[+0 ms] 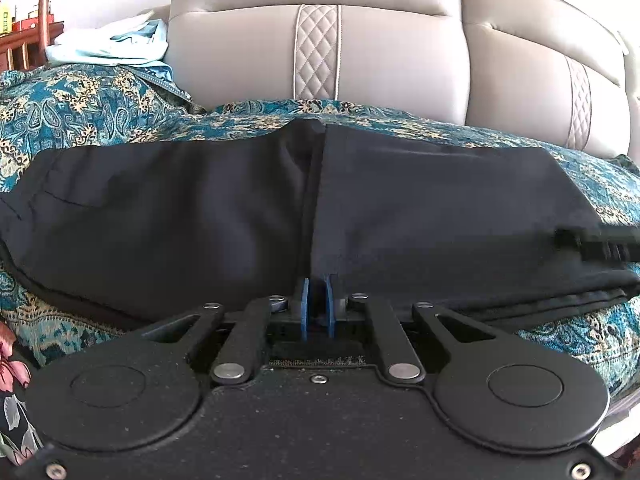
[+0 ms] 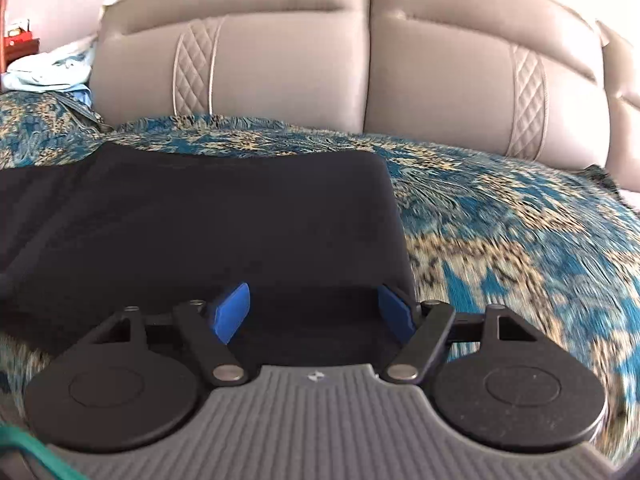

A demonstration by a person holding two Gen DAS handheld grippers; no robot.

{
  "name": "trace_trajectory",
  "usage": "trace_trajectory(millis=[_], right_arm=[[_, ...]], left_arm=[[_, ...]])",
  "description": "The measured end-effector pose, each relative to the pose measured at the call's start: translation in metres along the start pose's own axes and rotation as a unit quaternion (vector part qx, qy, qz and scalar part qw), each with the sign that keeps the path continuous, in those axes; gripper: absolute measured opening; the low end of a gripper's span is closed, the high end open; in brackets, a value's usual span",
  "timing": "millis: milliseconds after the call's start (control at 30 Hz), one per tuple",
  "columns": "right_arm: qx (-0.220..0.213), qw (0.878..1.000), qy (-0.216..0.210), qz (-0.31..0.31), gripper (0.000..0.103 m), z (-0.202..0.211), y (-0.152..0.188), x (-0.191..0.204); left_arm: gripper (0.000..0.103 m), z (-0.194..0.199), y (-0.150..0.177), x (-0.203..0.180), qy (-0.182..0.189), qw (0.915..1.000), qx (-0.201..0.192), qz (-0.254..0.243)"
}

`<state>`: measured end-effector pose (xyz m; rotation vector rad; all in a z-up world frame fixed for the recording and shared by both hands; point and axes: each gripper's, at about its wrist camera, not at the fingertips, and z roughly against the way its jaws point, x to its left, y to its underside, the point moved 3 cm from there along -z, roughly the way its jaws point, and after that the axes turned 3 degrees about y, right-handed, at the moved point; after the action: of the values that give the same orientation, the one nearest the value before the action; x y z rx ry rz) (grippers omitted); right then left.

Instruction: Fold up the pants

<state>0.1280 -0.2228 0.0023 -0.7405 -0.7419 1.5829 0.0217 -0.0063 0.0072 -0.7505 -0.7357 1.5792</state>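
Note:
Dark navy pants (image 1: 240, 216) lie flat across a teal patterned bedspread (image 1: 80, 112), the two legs side by side with a seam line between them. My left gripper (image 1: 316, 304) is at the pants' near edge, its blue pads close together with dark cloth between them. In the right wrist view the pants (image 2: 200, 232) end in a straight edge on the right. My right gripper (image 2: 314, 312) is open, its blue pads (image 2: 232, 312) wide apart over the near right corner of the cloth. The right gripper's dark body shows at the left wrist view's right edge (image 1: 600, 246).
A beige padded headboard (image 1: 360, 52) stands behind the bed. Light blue crumpled cloth (image 1: 116, 44) lies at the far left by the headboard. The bedspread (image 2: 520, 240) spreads to the right of the pants. A wooden piece of furniture (image 1: 24, 40) is at far left.

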Motion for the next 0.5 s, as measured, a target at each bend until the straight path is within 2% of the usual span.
trace_trajectory(millis=[133, 233, 400, 500], right_arm=[[0.031, 0.999, 0.002, 0.014, 0.071, -0.031, -0.034, -0.002], [0.045, 0.999, -0.002, 0.0, 0.064, -0.056, -0.056, -0.004], [0.066, 0.997, -0.007, -0.039, 0.067, -0.096, -0.085, -0.013], [0.06, 0.996, -0.018, -0.07, 0.068, -0.109, -0.093, -0.021]], left_arm=[[0.01, 0.001, 0.002, 0.002, 0.005, 0.9999, -0.002, 0.009], [0.011, 0.001, 0.002, 0.004, 0.006, 0.9999, -0.004, 0.014], [0.012, 0.001, 0.003, 0.008, 0.012, 0.9995, -0.005, 0.027], [0.012, -0.001, 0.003, 0.011, 0.015, 0.9992, -0.004, 0.037]])
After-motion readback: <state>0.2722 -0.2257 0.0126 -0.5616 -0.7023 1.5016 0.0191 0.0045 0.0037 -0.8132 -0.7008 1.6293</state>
